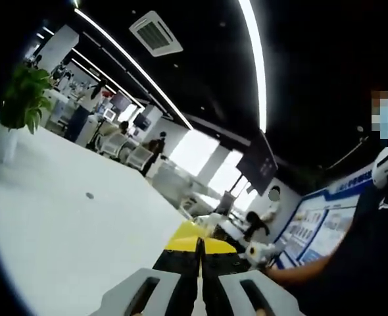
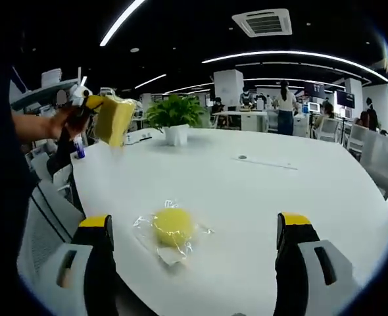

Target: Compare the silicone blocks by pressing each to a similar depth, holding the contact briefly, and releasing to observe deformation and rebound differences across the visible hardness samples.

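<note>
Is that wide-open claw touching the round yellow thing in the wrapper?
Apart. In the right gripper view, the right gripper is open; bare table separates both fingers from the wrapped yellow block.

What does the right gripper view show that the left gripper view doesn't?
Right gripper view: a round yellow silicone block in clear plastic wrap lying on the white table, framed by the open right tongs. Left gripper view: a blue wall display board. Both: the rectangular yellow silicone block clamped in the left tongs, the green potted plant, the ceiling air vent and the table.
</note>
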A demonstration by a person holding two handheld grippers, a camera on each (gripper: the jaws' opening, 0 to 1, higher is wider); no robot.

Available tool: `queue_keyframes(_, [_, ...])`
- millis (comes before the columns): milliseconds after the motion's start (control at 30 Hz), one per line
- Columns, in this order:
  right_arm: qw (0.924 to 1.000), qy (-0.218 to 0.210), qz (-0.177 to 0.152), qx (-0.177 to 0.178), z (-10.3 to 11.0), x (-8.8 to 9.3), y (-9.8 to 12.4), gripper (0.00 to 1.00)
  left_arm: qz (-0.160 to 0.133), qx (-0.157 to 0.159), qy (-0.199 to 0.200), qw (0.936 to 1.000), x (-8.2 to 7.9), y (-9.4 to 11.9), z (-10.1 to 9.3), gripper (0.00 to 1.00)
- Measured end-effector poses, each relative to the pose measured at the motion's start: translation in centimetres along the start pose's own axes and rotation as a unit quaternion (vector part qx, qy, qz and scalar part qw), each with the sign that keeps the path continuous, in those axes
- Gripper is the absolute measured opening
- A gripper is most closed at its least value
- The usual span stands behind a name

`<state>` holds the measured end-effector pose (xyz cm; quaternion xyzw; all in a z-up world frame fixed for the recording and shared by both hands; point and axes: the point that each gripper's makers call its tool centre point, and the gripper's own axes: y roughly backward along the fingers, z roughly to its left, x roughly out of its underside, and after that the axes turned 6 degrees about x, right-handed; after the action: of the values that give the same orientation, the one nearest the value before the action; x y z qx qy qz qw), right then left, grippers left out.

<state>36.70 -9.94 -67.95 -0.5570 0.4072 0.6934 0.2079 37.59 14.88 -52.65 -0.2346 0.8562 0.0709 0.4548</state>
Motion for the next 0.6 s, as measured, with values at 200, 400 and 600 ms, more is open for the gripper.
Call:
queue_keyframes(200, [0.9998,-0.014,0.004,0.011,-0.7,0.4,0.4,0.97,0.001,0.000,0.002,1.0000,0.1,0.0,0.0,0.00])
queue_keyframes(400, [0.9998,-0.015,0.007,0.009,-0.6,0.6,0.5,0.97,0.001,-0.001,0.006,1.0000,0.3,0.0,0.0,0.00])
queue_keyframes(600, [0.9998,-0.017,0.006,0.007,-0.5,0.7,0.4,0.97,0.004,-0.002,0.012,0.9999,1.0,-0.3,0.4,0.00])
